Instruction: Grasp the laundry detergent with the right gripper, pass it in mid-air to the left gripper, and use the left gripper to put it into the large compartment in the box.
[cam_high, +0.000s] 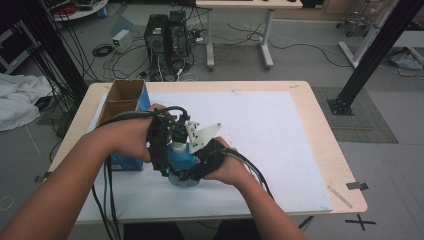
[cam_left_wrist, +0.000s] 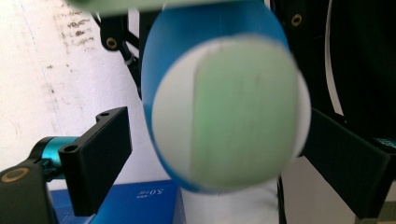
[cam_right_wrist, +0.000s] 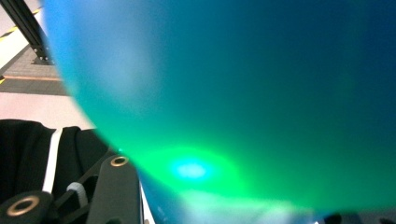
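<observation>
Both forearms come in from the bottom of the high view and meet over the middle of the surface (cam_high: 280, 140), which is covered by a white sheet. Between them is a blue bottle (cam_high: 181, 156) with a white cap. The right gripper (cam_high: 192, 172) is clamped on the bottle's lower body; in its own view the blue plastic sits right against the lens. The left gripper (cam_high: 162, 145) has its jaws spread on either side of the cap (cam_left_wrist: 229, 114), not touching it as far as I can see. An open cardboard box (cam_high: 122, 100) with a blue side stands just left of the hands.
</observation>
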